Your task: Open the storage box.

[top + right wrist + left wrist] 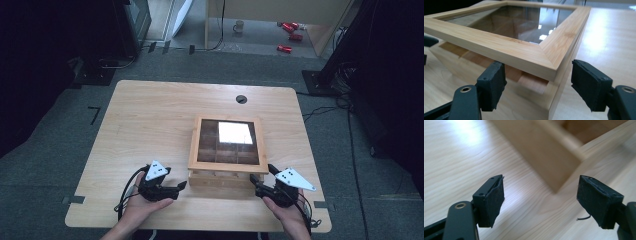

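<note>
A light wooden table (150,125) stands on grey carpet, with dark surroundings at both sides where little can be made out. Toward the near right of the table sits a wooden box (226,176) with a glass-paned lid (226,142). Through the glass, dark compartments show, though a bright white reflection hides the far right part. In the right gripper view the lid (524,53) sits above the box body (554,100) with a gap at the near corner, lifted or shifted; which one cannot be told.

The person's two hands enter from the bottom edge, forearms cut off. The left gripper (181,186) lies just left of the box's near left corner, its jaws well apart with nothing between them; in the left gripper view (540,200) the blurred corner of the box (544,157) stands just beyond the gap. The right gripper (261,176) is at the near right corner, jaws also spread. In its own view (537,85) the box corner sits between the pads (494,82), apparently not pressed by either.

A small dark round hole (241,99) marks the table's far edge. On the floor beyond are a mug (239,26) and several small red objects (290,35), too small to identify.
</note>
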The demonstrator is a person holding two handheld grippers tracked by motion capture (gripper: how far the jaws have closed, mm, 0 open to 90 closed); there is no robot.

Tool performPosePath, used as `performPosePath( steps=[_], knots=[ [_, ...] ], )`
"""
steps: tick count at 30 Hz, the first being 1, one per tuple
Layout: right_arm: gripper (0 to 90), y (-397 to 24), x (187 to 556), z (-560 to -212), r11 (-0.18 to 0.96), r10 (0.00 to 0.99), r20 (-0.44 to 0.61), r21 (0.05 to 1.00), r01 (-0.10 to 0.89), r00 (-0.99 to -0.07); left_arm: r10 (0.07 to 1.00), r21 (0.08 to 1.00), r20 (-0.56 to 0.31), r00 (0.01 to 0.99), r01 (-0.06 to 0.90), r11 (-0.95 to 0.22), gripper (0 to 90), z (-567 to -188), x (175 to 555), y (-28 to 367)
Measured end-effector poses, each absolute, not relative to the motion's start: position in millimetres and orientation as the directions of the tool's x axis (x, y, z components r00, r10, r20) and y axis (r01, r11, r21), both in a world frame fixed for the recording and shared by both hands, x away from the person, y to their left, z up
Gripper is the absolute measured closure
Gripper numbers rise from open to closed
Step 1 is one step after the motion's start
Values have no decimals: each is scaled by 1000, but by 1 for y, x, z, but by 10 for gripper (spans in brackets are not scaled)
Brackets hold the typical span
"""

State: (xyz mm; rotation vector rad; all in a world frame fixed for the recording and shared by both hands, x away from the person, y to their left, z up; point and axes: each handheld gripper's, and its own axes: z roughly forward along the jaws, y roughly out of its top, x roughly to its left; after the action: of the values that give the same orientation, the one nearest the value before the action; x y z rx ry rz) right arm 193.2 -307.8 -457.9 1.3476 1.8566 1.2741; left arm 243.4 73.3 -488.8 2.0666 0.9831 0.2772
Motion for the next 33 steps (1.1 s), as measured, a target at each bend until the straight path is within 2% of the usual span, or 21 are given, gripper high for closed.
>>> performPosePath(
  steps=[5, 12, 21, 33],
  knots=[
    [278, -308, 200, -444, 76, 924, 88, 910, 407, -371, 780, 733, -120, 614, 585, -348, 219, -498, 246, 104],
    [269, -310, 213, -417, 73, 930, 63, 933, 352, -362, 832, 710, -57, 551, 609, -355, 215, -506, 249, 127],
    [268, -310, 247, -389, 94, 936, 23, 945, 312, -350, 851, 693, -35, 525, 626, -357, 208, -513, 251, 131],
    [269, -314, 279, -368, 107, 940, -7, 955, 275, -342, 849, 712, 9, 528, 592, -376, 174, -518, 249, 125]
  ],
)
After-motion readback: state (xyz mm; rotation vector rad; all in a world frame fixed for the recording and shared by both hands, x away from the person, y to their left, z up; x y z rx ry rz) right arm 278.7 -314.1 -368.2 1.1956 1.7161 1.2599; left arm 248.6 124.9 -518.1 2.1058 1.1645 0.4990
